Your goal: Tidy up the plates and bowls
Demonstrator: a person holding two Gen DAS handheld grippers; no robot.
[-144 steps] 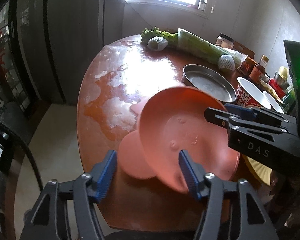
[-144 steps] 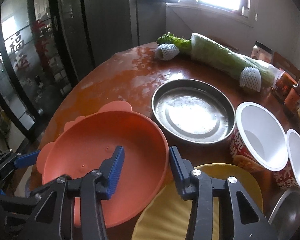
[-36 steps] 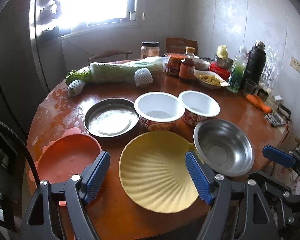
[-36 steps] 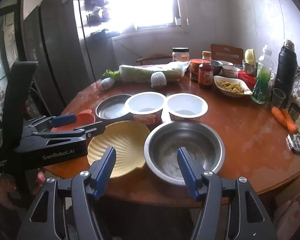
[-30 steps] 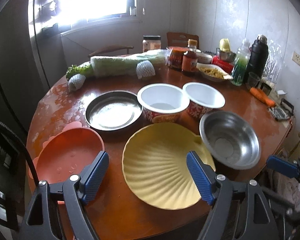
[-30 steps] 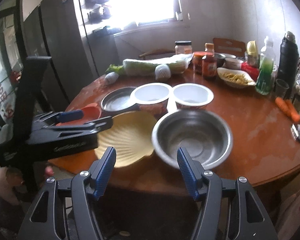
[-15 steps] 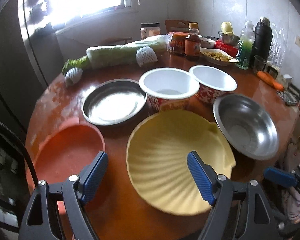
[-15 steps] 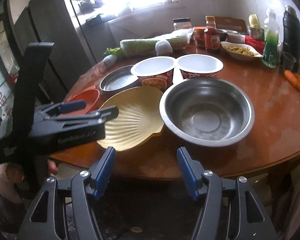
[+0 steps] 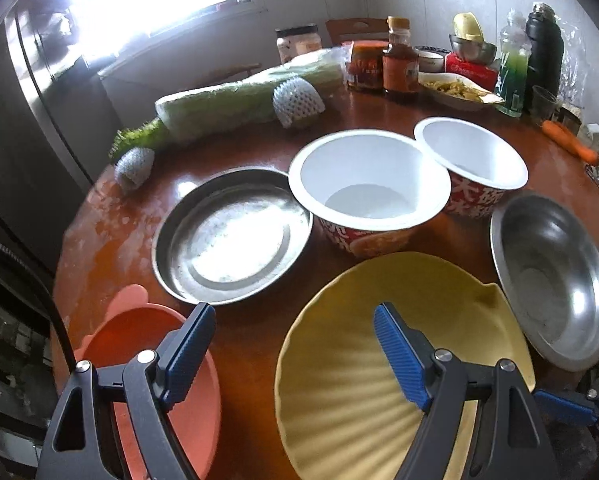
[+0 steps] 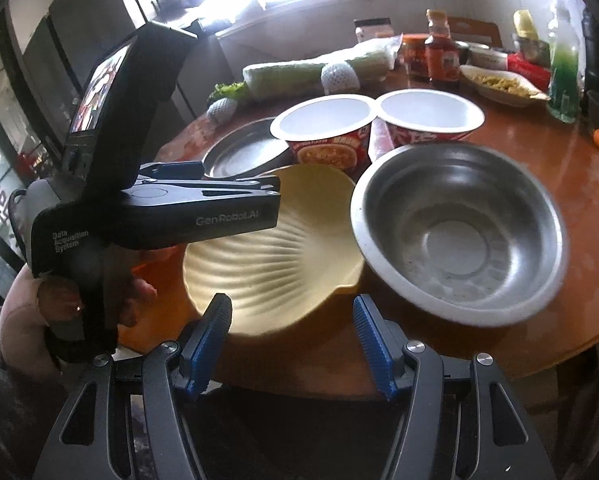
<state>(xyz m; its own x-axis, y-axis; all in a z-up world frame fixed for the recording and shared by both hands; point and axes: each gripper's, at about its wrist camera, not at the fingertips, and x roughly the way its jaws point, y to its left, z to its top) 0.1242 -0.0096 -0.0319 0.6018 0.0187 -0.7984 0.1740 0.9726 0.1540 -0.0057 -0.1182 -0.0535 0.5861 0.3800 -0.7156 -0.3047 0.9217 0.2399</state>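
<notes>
The left gripper hangs spread and empty over the table, its right finger above the yellow plate, its left above the orange bowl. The right gripper, also spread and empty, sits at the table's edge, with the yellow plate just ahead and the steel bowl ahead to the right.

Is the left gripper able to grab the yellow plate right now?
Probably yes. The left gripper is open and empty, just above the yellow plate's near edge, with nothing between them. The steel bowl beside it leaves that edge free.
</notes>
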